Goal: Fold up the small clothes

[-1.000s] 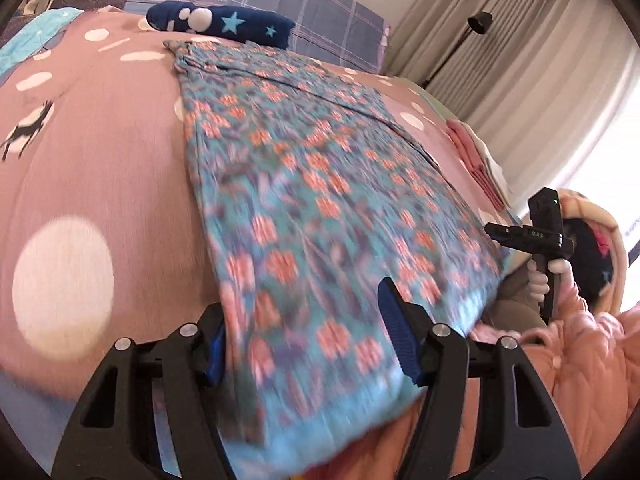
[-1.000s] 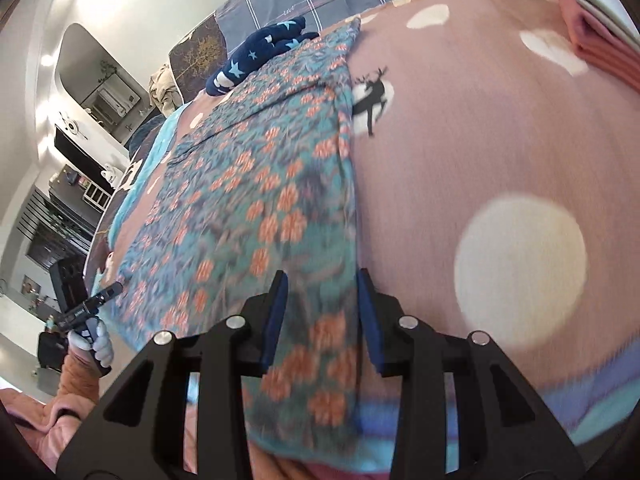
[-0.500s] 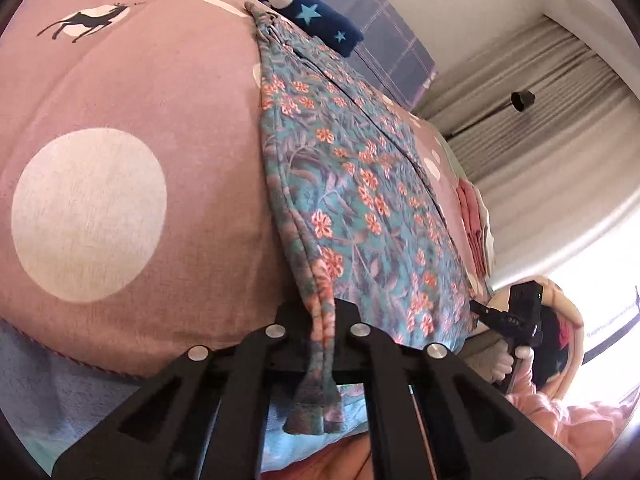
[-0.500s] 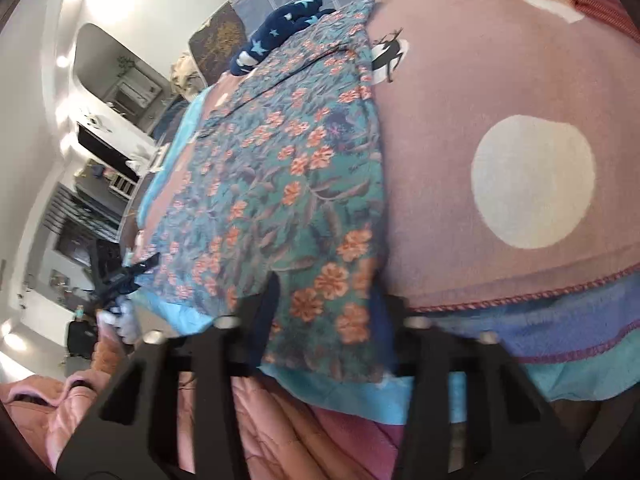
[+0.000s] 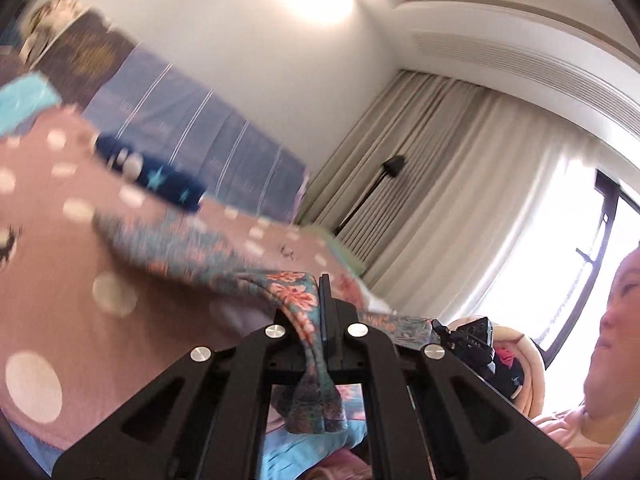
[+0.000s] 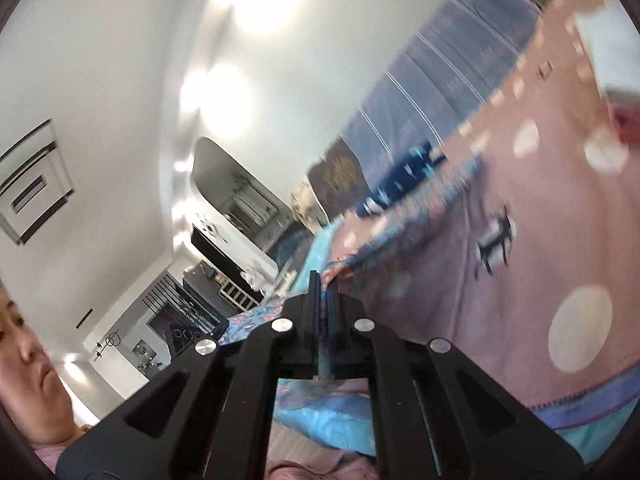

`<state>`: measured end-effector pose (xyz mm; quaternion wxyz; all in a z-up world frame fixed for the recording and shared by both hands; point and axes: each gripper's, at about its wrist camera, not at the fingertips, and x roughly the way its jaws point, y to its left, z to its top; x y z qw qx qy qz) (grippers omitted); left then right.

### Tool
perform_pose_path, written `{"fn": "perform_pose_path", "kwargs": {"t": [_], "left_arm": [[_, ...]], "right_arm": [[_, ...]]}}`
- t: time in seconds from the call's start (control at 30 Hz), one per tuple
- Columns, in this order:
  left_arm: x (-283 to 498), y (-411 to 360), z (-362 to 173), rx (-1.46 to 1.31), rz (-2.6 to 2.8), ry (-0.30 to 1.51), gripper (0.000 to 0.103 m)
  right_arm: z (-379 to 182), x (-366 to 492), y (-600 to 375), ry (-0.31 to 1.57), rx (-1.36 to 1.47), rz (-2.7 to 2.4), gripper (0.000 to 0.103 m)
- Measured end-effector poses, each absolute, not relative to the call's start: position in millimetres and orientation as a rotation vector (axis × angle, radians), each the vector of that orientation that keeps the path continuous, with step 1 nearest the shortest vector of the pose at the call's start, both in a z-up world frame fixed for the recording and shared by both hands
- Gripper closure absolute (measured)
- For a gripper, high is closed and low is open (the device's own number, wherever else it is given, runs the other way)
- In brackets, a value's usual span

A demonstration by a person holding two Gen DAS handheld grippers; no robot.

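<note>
A teal floral garment (image 5: 188, 248) with orange flowers lies on the pink spotted blanket (image 5: 60, 280), its near hem lifted off the bed. My left gripper (image 5: 318, 308) is shut on one near corner of the hem, and a bunch of cloth hangs down between the fingers. My right gripper (image 6: 322, 308) is shut on the other near corner of the garment (image 6: 404, 236), which stretches away toward the pillows. Each gripper shows faintly in the other's view.
A navy star-patterned cloth (image 5: 160, 176) lies at the far end of the garment, before the blue striped pillows (image 5: 208, 120). Folded pink clothes (image 6: 624, 120) sit at the blanket's far right. Curtains (image 5: 460, 184) and a window stand right of the bed.
Both grippers have closed on the garment's near hem and lifted it off the blanket. Both cameras have tilted upward, so walls and ceiling now fill the upper views.
</note>
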<state>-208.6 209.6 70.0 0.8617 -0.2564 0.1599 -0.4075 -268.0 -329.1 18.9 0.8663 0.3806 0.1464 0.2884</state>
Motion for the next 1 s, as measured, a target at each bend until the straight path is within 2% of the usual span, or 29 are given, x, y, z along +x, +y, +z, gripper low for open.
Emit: {"fn": "perform_pose_path", "kwargs": {"t": [0.17,0.33,0.73,1.0], "left_arm": [[-212,203,75,-0.496,-0.816,0.349,0.1],[-168,200,55,-0.562,-0.748,0.44,0.1],[-63,194,45,-0.565,-0.643,0.523,0.1],[44,182,50,-0.456,-0.531,0.547,0.1]], "right_arm": [[57,-300,-330,0.244,0.602,0.451,0.1],[52,-276,-331,0.249,0.618,0.431,0.1],[28,-135,-334,0.345,0.653,0.331,0.099],[28,-34,-345,0.389,0.638,0.3,0.096]]}}
